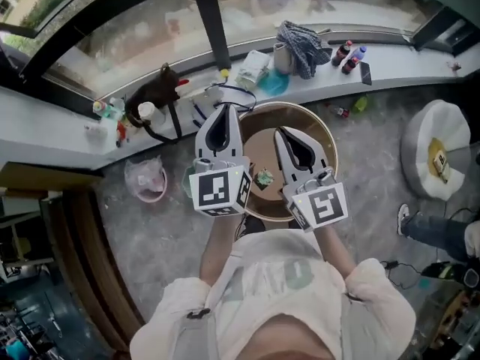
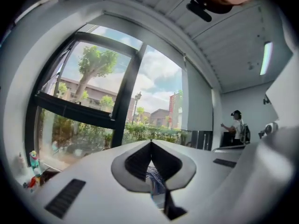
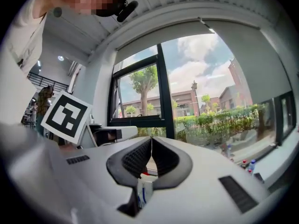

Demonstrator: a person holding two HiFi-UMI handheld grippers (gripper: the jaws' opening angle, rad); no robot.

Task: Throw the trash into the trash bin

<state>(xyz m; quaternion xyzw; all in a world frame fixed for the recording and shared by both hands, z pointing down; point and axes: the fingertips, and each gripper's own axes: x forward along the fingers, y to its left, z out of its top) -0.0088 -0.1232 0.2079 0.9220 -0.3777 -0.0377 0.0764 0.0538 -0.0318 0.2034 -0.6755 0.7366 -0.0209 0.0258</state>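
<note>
Head view: the left gripper (image 1: 226, 108) and right gripper (image 1: 278, 132) hang side by side above the brown trash bin (image 1: 328, 136); a scrap of trash (image 1: 263, 177) lies inside it.
Left gripper view: jaws pressed together, tip to tip.
Right gripper view: jaws likewise closed.

The left gripper (image 1: 223, 111) and right gripper (image 1: 280, 133) are white, with black-and-white square markers. The trash bin (image 1: 328, 142) is tan-brown. At one o'clock, the cloth (image 1: 301, 45) is blue-grey.

Round brown trash bin (image 1: 327, 142) — trash (image 1: 263, 178) inside.
</note>
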